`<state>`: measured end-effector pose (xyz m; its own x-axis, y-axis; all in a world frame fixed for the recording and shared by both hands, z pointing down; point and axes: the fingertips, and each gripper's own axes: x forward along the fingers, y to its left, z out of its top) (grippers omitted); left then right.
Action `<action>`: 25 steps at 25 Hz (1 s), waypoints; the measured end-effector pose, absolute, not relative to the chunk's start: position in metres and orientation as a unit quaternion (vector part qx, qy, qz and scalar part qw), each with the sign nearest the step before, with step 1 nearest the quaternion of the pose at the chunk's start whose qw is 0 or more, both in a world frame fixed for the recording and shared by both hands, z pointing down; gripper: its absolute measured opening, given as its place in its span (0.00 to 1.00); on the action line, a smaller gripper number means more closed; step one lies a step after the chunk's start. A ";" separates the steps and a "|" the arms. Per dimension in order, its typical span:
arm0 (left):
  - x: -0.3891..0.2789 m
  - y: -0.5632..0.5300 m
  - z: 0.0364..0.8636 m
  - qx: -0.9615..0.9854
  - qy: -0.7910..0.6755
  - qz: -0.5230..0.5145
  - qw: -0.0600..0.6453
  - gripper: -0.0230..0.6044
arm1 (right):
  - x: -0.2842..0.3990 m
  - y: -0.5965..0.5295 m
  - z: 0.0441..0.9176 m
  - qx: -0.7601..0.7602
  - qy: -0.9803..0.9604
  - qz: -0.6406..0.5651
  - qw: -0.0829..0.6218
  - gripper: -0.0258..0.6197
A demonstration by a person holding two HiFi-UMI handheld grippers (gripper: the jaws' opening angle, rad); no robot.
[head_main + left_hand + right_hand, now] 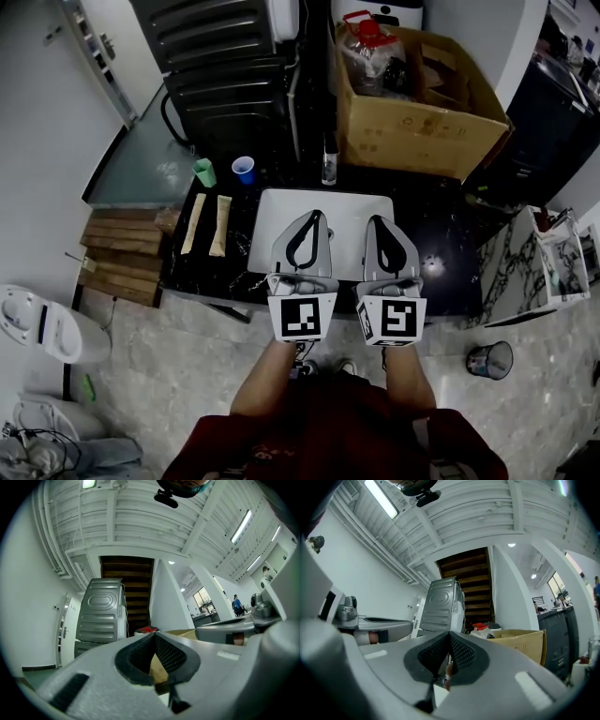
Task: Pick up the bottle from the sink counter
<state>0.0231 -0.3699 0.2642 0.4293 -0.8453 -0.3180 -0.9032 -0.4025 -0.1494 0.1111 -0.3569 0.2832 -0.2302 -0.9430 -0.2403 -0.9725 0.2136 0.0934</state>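
- Grippers?
- Left gripper (317, 218) & right gripper (378, 223): jaws pressed together, nothing between, side by side over white sink (279, 202).
- Bottle (329, 167)?
- Upright on dark counter (442, 246), just behind sink (blue cup (244, 170) nearby). Print on cardboard box (412, 124) too small to read.

right claw (449, 635) closed; cardboard box (520, 641) beyond

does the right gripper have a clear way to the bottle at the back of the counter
Probably yes: nothing stands between the right gripper and the bottle, though its fingers are shut and must open first.
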 end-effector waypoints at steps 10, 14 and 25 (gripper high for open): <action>0.013 -0.371 0.289 -0.827 0.537 0.065 0.153 0.04 | 0.103 -0.363 0.295 -0.608 0.785 0.105 0.057 0.04; 0.001 -0.371 0.302 -0.821 0.549 0.048 0.149 0.05 | 0.097 -0.365 0.299 -0.605 0.788 0.099 0.053 0.04; -0.026 -0.361 0.352 -0.811 0.574 0.002 0.114 0.16 | 0.083 -0.370 0.307 -0.593 0.798 0.093 0.048 0.04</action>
<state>-0.0265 -0.3612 0.3520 0.3418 -0.9301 -0.1342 -0.9311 -0.3158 -0.1827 0.0831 -0.3704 0.3065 -0.2912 -0.9382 -0.1871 -0.9561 0.2785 0.0913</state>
